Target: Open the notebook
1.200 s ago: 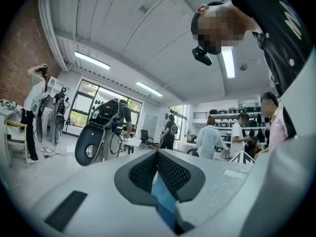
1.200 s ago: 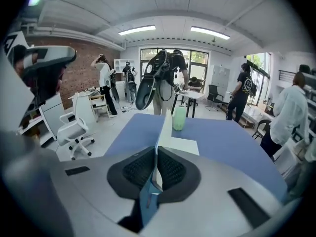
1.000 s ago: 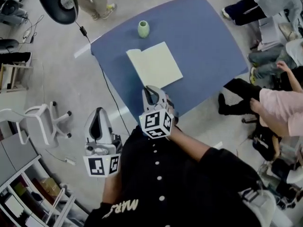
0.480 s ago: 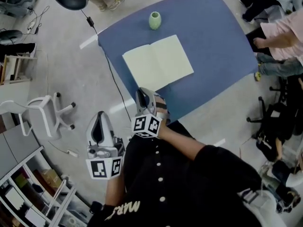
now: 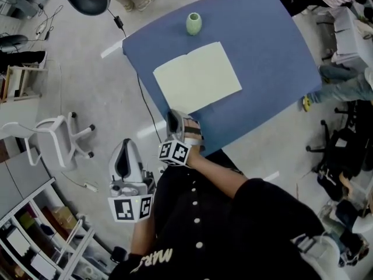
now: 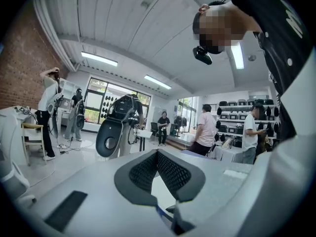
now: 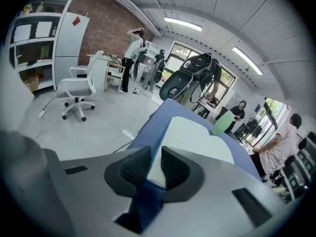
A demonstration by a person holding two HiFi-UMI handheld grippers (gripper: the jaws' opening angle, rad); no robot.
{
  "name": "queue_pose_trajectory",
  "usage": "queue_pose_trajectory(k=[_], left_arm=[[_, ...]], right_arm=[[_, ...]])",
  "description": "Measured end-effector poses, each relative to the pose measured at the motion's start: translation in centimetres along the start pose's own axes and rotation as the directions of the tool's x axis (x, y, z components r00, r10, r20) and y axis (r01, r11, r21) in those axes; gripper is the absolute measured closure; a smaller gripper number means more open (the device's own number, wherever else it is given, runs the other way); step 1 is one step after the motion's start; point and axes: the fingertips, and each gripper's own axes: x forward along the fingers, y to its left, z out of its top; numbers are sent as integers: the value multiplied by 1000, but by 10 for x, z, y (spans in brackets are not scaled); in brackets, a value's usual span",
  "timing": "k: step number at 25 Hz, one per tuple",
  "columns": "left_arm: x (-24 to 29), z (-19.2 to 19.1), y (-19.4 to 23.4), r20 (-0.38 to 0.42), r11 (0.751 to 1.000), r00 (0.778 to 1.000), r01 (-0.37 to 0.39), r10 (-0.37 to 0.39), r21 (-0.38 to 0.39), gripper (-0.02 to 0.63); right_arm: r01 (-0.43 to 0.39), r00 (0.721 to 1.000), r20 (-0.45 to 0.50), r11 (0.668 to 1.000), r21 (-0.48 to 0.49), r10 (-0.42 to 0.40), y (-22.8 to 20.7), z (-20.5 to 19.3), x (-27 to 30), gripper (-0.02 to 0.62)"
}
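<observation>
Lying spread flat on the blue surface (image 5: 268, 39), the pale-yellow paper notebook (image 5: 197, 77) looked already opened, so the next move likely called only for backing off. Only the right gripper view showed the right claw (image 7: 157, 157) slightly apart, having just been opening, the notebook's near corner loose in its gap. The left claw (image 6: 158, 154) sat together, empty.

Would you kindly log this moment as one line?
notebook: open on table | right gripper: jaws just been opening, empty | left gripper: shut

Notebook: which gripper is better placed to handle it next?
Right. The right gripper sits at the notebook's near corner, its jaws just opening and not pinching it. The left gripper hangs off the table, over the floor, shut.
</observation>
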Motion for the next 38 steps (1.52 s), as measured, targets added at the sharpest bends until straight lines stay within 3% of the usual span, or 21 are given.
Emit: queue_pose_trajectory(k=[4, 11, 13, 18, 22, 26, 31, 38], left_arm=[[-1, 8, 3, 8, 1000, 1000, -4, 4, 4, 607], [5, 15, 1, 44, 1000, 999, 9, -9, 6, 607], [6, 19, -4, 61, 1000, 998, 19, -19, 11, 607], [1, 47, -15, 89, 999, 995, 51, -52, 15, 607], [0, 69, -17, 150, 995, 984, 87, -92, 37, 607], [-3, 88, -25, 185, 992, 974, 120, -127, 51, 607], [-5, 111, -32, 229, 987, 960, 147, -159, 68, 607], [-9, 144, -47, 292, 980, 937, 169, -191, 102, 607]], right_arm=[[-17, 999, -37, 1000, 25, 18, 1, -6, 3, 524], [-148, 987, -37, 971, 187, 157, -8, -1, 0, 474], [-198, 979, 16, 944, 265, 201, -20, 5, -11, 471], [-368, 927, 239, 828, 422, 290, -68, 49, -66, 534], [-366, 899, 394, 817, 445, 189, -131, 88, -111, 591], [-276, 879, 477, 831, 483, 14, -200, 109, -167, 591], [-156, 812, 562, 867, 473, -160, -267, 124, -236, 592], [-89, 707, 628, 841, 534, -325, -324, 118, -315, 592]])
